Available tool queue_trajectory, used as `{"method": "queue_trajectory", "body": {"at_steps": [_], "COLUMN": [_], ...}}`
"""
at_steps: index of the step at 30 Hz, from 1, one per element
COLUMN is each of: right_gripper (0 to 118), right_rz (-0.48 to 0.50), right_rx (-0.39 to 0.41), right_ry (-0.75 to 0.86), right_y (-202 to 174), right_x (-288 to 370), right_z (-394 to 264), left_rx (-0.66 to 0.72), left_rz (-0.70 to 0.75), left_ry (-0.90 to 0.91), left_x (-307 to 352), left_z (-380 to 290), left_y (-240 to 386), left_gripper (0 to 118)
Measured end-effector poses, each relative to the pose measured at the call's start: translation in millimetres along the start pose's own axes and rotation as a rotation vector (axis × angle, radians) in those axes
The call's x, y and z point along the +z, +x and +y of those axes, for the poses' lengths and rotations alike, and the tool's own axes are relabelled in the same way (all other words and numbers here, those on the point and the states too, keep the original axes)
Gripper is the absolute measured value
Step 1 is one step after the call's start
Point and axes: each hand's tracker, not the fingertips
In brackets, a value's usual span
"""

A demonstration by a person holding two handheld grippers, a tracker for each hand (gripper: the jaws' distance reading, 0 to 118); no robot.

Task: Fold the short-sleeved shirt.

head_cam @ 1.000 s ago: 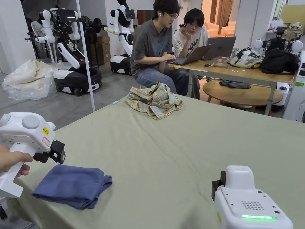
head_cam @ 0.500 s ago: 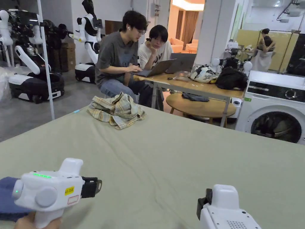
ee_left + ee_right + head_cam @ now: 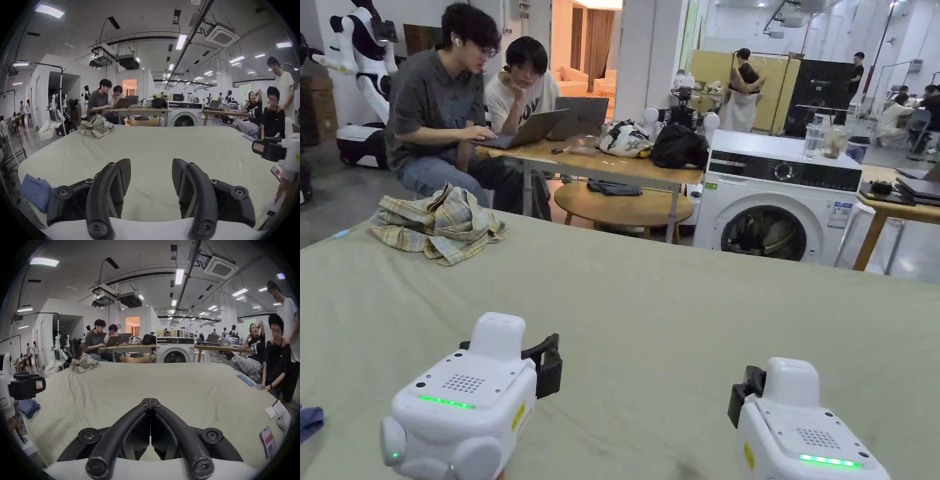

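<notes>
My left gripper (image 3: 151,164) gapes wide, my right gripper (image 3: 150,400) is pinched on nothing. The plaid shirt (image 3: 434,222) lies crumpled far across the table (image 3: 675,300); clothes fill the washer (image 3: 765,232).

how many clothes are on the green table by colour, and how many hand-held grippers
plaid shirt, crumpled: 1
blue cloth, folded: 1
left hand-held gripper, open: 1
right hand-held gripper, shut: 1
total on the table: 2 clothes, 2 grippers above

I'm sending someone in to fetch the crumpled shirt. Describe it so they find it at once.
Start at the big green-covered table and look to its far left corner, on the side where two people sit at laptops. There lies the plaid shirt, bunched in a loose heap. Its pale yellow-and-grey check sets it apart from the plain blue cloth folded at the near left edge.
</notes>
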Motion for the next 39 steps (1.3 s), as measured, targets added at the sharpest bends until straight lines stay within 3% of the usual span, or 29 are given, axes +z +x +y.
{"method": "queue_trajectory", "body": {"at_steps": [3, 6, 9, 39], "right_gripper": [0, 0, 0, 0], "right_rz": [-0.028, -0.046, -0.067, -0.091], "right_rx": [-0.018, -0.026, -0.019, -0.030], "right_ry": [0.018, 0.037, 0.050, 0.069], "right_y": [15.3, 25.6, 31.6, 46.1], "right_x": [4.3, 7.4, 10.0, 6.8], "right_z": [3.1, 3.2, 1.1, -10.1], "left_rx": [-0.016, -0.034, -0.060, -0.004], "left_rz": [-0.001, -0.023, -0.020, -0.019], "left_ry": [0.023, 0.033, 0.044, 0.087], "left_x": [-1.6, -4.1, -5.5, -9.5], "left_z": [-2.3, -5.4, -8.3, -11.9], "left_y": [24.8, 41.7, 54.6, 48.7], "left_gripper": [41, 12, 0, 0]}}
